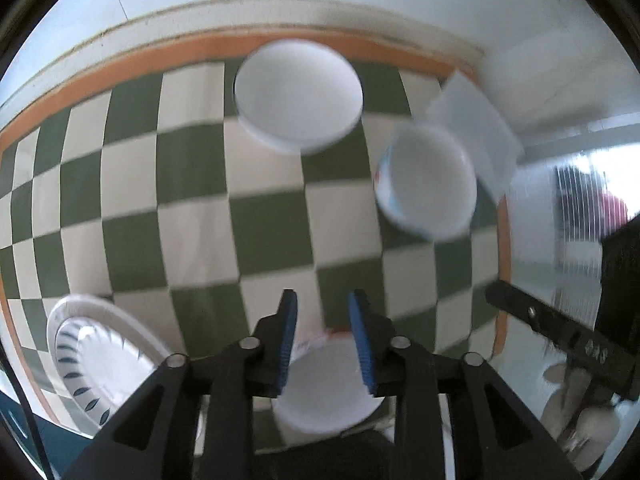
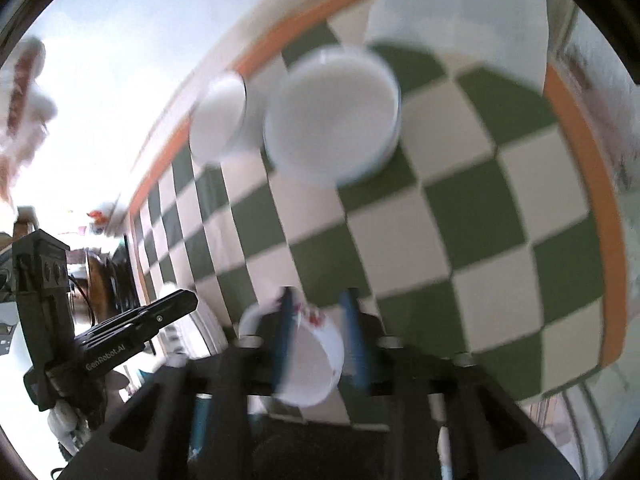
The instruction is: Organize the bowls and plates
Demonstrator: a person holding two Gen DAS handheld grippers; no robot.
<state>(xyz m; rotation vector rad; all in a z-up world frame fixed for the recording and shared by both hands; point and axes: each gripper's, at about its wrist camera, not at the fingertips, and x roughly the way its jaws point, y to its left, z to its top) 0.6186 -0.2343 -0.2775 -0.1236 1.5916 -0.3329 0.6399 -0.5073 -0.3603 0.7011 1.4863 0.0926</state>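
**Both tools parted above a bowl on the checked tabletop**

The tabletop (image 1: 192, 200) fills both views, covered in green and cream checks with an orange border along its far and right edges. A white sheet of paper (image 1: 476, 128) lies at the far right corner, partly over the border.

In the left wrist view, a plain white bowl (image 1: 298, 96) stands at the far middle, close to the border. A second bowl with blue and red print on its wall (image 1: 428, 182) sits to its right, just beside the paper. A paper plate with a ring of dark blue marks (image 1: 92, 356) rests at the near left, reaching the tabletop's edge.

A white bowl with red print on its outside (image 1: 324, 384) sits at the near edge, directly under the left tool (image 1: 322, 312). The blue pads stand narrowly apart and above the bowl's rim, pressing on nothing.

The right wrist view is blurred. There the right tool (image 2: 316, 312) has its jaws moderately apart, with the red-printed bowl's rim showing between them; whether either pad touches it I cannot tell. The left tool's black body appears at that view's left.
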